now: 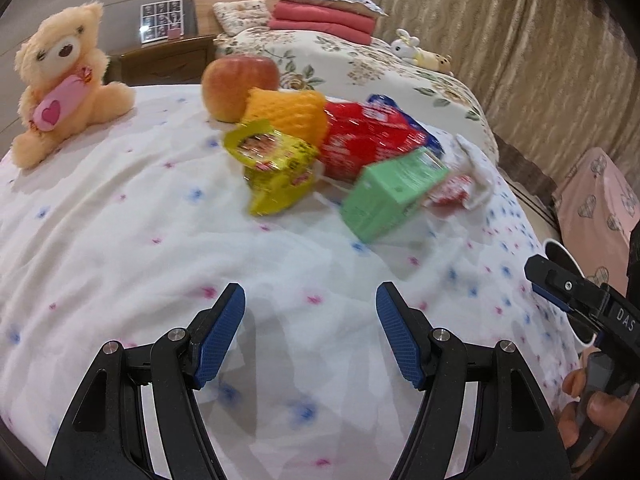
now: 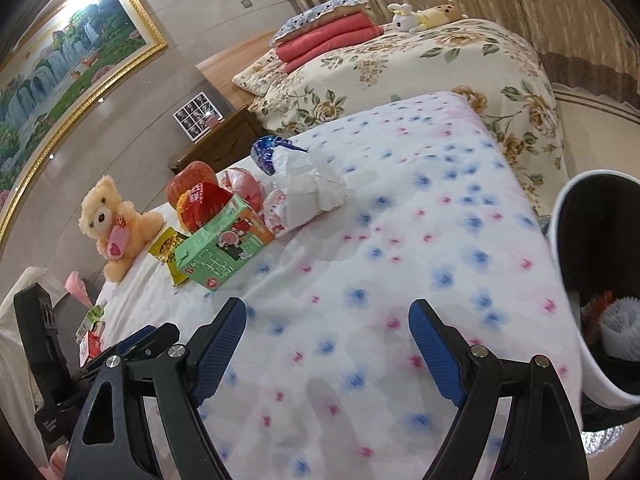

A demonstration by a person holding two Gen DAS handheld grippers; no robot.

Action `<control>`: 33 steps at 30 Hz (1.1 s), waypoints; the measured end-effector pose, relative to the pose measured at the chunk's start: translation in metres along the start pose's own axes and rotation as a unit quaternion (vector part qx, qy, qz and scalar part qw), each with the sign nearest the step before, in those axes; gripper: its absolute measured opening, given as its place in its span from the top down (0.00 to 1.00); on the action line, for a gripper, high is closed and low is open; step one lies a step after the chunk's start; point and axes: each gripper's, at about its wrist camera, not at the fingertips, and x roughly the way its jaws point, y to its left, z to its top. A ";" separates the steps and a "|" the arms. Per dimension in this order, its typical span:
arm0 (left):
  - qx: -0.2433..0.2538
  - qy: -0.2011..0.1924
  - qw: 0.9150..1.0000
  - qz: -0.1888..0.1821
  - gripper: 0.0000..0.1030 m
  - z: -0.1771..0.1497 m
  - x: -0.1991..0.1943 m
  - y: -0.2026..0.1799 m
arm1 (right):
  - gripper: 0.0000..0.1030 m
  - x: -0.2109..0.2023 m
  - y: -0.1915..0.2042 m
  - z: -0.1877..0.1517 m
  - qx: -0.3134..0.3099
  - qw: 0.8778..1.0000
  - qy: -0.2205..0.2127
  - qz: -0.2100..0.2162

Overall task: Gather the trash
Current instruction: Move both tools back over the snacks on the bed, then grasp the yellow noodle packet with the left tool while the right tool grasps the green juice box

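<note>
Left to right across the bed (image 1: 120, 240), under a white quilt with blue and pink flowers:

- Left edge: cream teddy bear (image 1: 66, 76) sitting upright, pink heart cushion in its arms.
- Middle, toward the far edge: trash heaped in one touching cluster. Red-yellow apple (image 1: 236, 86) at the back, orange foam net (image 1: 286, 114) against it, crumpled yellow wrapper (image 1: 276, 168) in front, red and blue snack bag (image 1: 368, 136) behind, green carton (image 1: 390, 194) tilted on one corner and blurred, white crumpled paper (image 1: 476, 172) at the right end with a small red and white wrapper (image 1: 450, 196) beneath.
- Near half and right half of the quilt: bare fabric, open room up to the right edge.
- Beyond the right edge: white bin (image 2: 592, 280), dark inside, leaning, with white foam net and something orange at its bottom.

Writing: red characters on the bag and cartoon print on the carton, too blurred to read; "DAS" on the black body of the right tool (image 1: 560, 292).

Left tool (image 1: 310, 336): blue pads spread wide, pinching nothing, low over the near edge of the bed, well short of the heap.
Right tool (image 2: 326, 344): blue pads spread wide, nothing between, over the near right part of the quilt, bin just to its right.

Behind: second bed with floral cover (image 2: 440, 64), folded red blankets (image 2: 324, 38).
</note>
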 end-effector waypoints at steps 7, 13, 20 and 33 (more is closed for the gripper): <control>0.000 -0.005 1.000 0.017 0.33 0.020 0.008 0.019 | 0.17 0.016 0.020 0.002 -0.011 1.000 0.010 0.013; 0.006 -0.007 1.000 0.023 0.33 0.040 0.022 0.031 | 0.17 0.026 0.034 0.002 -0.018 0.999 0.017 0.020; 0.004 0.004 1.000 0.010 0.34 0.057 0.041 0.038 | 0.17 0.031 0.042 0.005 -0.018 0.999 0.019 0.026; 0.015 -0.002 0.999 -0.029 0.94 0.047 0.029 0.047 | 0.17 0.050 0.075 0.004 -0.027 0.999 0.028 0.031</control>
